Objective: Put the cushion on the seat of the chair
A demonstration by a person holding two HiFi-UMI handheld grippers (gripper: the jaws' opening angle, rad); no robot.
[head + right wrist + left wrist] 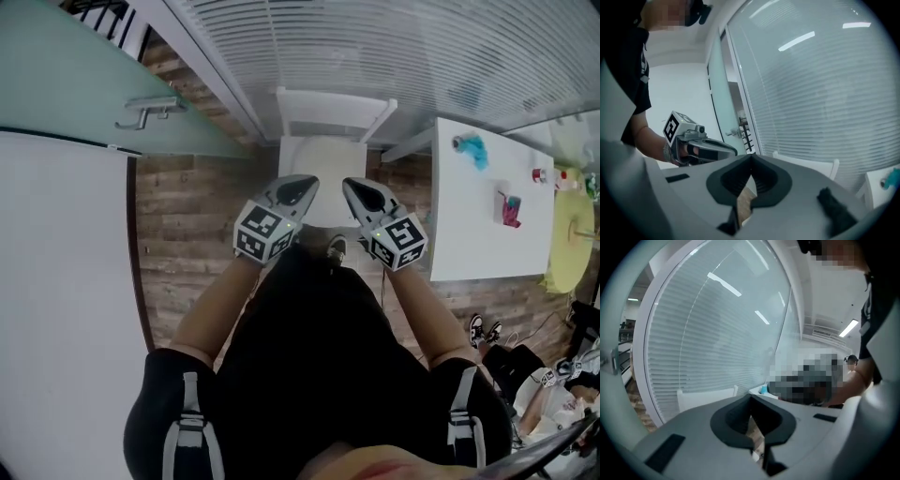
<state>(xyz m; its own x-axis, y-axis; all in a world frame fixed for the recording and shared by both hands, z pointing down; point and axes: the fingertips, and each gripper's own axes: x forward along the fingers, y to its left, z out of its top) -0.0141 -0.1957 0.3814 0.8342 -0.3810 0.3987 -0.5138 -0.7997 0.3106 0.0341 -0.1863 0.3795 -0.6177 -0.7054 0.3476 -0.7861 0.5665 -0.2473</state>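
Fingers of the left gripper (750, 401) are pressed together with nothing between them, and those of the right gripper (751, 161) are the same, empty and fully closed. In the head view both are held side by side, well above the white chair (333, 105).

A pale, round-cornered slab lies on the chair's seat. I take it for the cushion (323, 167), though its colour is so close to the seat's that the edge between them is hard to make out. If so, the task looks nearly or fully done.

The main risk, as I judge it, is the lie of the cushion. If it overhangs the front edge or sits askew, it could slip onto the wooden floor (187, 220), and neither gripper could catch it without first reopening. The person's foot (336, 248) is close to the front of the chair, so a step forward could nudge it. The white table (487, 239) stands just to the right, within reach of a careless swing.
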